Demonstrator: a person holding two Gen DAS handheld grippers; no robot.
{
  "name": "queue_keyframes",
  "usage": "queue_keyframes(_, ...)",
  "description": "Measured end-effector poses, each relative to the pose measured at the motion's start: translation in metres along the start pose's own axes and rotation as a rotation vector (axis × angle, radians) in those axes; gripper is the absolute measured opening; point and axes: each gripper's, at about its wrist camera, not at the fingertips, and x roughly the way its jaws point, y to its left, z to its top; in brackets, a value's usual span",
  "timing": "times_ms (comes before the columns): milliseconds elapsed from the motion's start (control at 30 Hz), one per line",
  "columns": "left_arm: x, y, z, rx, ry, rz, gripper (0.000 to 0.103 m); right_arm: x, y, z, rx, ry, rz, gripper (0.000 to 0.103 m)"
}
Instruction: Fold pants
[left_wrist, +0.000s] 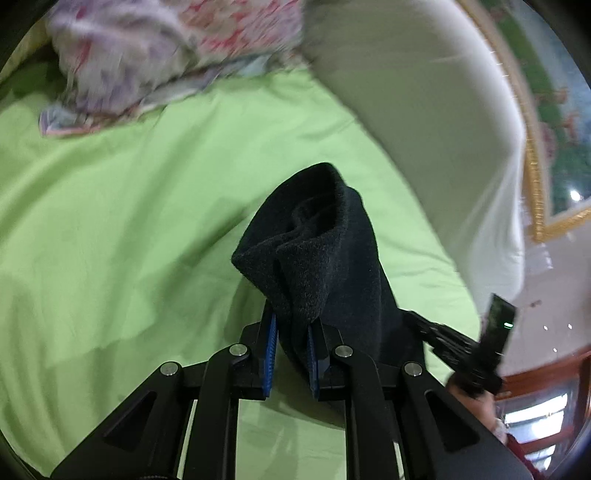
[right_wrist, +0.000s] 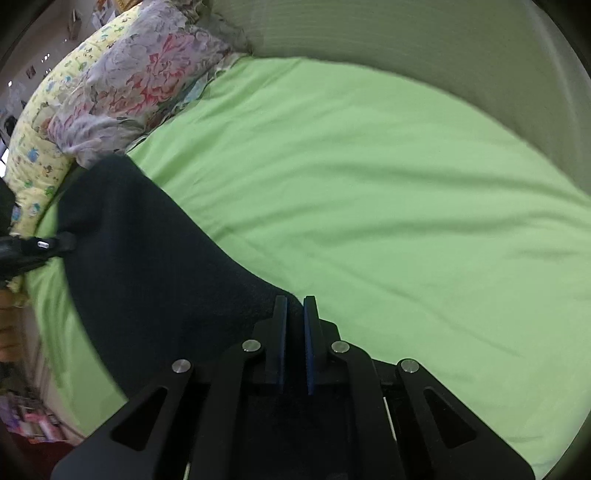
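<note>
The black fleece pants (left_wrist: 321, 240) rise in a bunched fold from my left gripper (left_wrist: 291, 319), which is shut with the cloth pinched between its blue pads. In the right wrist view the pants (right_wrist: 147, 258) spread as a dark sheet over the left of the green bed sheet (right_wrist: 369, 184). My right gripper (right_wrist: 295, 301) is shut on their near right edge, the pads almost together. The right gripper (left_wrist: 480, 350) also shows at the right of the left wrist view, past the cloth. The left gripper (right_wrist: 37, 245) appears at the left edge of the right wrist view, holding the far side.
A floral pillow (right_wrist: 140, 81) and a yellow printed pillow (right_wrist: 40, 147) lie at the far left of the bed. A pale padded headboard (right_wrist: 406, 48) borders the far side. A gold-framed picture (left_wrist: 535, 129) hangs beyond it. Bare green sheet (left_wrist: 110, 221) stretches left of the pants.
</note>
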Motion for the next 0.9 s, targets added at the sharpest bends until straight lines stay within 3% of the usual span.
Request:
queue_keyframes(200,0.012,0.005,0.004,0.032,0.007,0.046,0.013,0.018,0.014,0.012,-0.031,-0.003,-0.075,0.008)
queue_keyframes(367,0.036,0.005,0.001,0.129,0.048,0.177,0.014,0.032,0.012,0.007,-0.021,0.035,-0.118,0.010)
queue_keyframes(467,0.038,0.004,0.001,0.140,0.065,0.220,0.023,0.027,0.009,0.005,0.019,0.021,-0.133,0.013)
queue_keyframes(567,0.023,-0.002,0.003,0.179,0.031,0.255,0.028,0.010,0.002,0.000,0.059,0.001,-0.149,0.014)
queue_keyframes(733,0.000,-0.023,0.009,0.238,-0.011,0.233,0.035,-0.035,-0.018,-0.025,0.177,-0.072,-0.100,0.016)
queue_keyframes(900,0.012,-0.062,0.005,0.315,0.018,0.168,0.039,-0.068,-0.031,-0.067,0.300,-0.108,-0.076,0.018)
